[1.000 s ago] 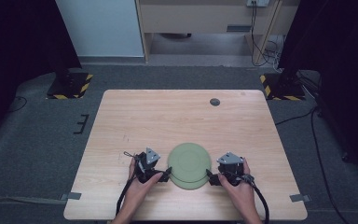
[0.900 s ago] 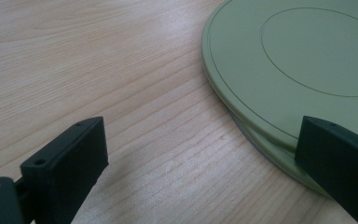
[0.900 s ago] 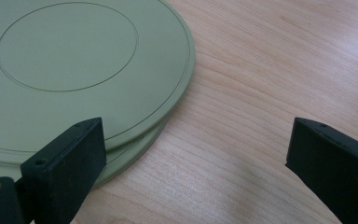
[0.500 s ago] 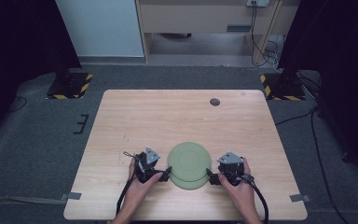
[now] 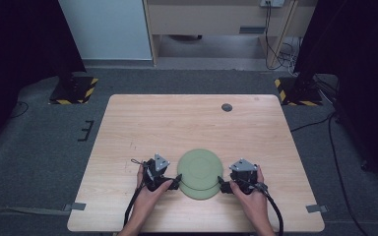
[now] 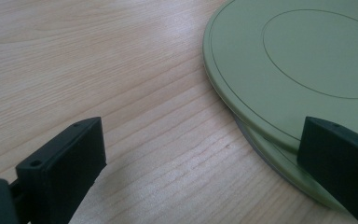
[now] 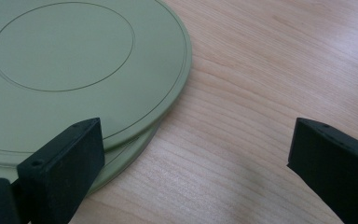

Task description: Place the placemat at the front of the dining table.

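Flanking the stacked green plates, the left claw [image 5: 176, 180] and the right claw [image 5: 222, 184] both stand with jaws spread wide and nothing between them. In the left gripper view, one black jaw sits over bare wood while the other overlaps the near edge of the plates; the right gripper view mirrors this, with one jaw in front of the plate rim and the other out over the wood.

Two plates lie there, the top plate [image 6: 303, 60] resting on the lower plate [image 6: 284, 161], shifted a little so that a crescent of the lower one peeks out toward the person. They sit on the counter [image 5: 187, 123] near its front edge, midway between the two hands.

Set against the high view of a second ago and half a second ago, almost nothing has shifted: claws, hands and plates hold the same places. That stillness suggests the approach is finished and the grasp itself has not begun, so the work is at its very start. My guess is that the offset between the plates is what matters next, since a jaw must slip in at the rim to take the top plate alone.

Farther out, a small dark round mark [image 5: 227, 107] lies near the far edge of the counter, well apart from everything.
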### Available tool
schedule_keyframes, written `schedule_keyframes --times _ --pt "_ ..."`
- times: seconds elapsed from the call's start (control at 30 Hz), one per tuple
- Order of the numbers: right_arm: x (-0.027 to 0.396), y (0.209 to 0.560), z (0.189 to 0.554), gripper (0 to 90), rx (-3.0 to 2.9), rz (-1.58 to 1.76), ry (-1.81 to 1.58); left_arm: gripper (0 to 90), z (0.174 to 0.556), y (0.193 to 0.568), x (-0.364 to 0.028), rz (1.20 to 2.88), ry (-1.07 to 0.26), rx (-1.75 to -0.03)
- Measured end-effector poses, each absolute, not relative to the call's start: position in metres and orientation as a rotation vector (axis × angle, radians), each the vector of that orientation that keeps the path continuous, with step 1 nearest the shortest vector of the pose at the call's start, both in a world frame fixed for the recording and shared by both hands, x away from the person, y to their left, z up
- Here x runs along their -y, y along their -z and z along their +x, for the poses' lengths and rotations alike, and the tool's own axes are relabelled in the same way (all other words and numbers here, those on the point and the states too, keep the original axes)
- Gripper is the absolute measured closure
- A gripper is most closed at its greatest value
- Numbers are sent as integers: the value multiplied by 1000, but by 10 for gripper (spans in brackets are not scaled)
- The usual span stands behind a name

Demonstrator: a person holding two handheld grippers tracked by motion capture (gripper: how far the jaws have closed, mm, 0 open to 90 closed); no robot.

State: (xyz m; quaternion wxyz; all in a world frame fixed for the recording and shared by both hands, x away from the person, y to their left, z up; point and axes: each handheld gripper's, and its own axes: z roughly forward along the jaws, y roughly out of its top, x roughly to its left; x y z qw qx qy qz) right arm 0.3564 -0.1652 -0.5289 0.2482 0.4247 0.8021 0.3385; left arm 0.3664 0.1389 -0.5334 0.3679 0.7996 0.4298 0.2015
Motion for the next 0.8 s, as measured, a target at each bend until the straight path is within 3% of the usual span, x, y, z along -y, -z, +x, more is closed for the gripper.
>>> schedule_keyframes --times 0.8 --pt "163 529 357 40 -2193 1160 -923 16 369 534 -137 2046 -524 -1120"
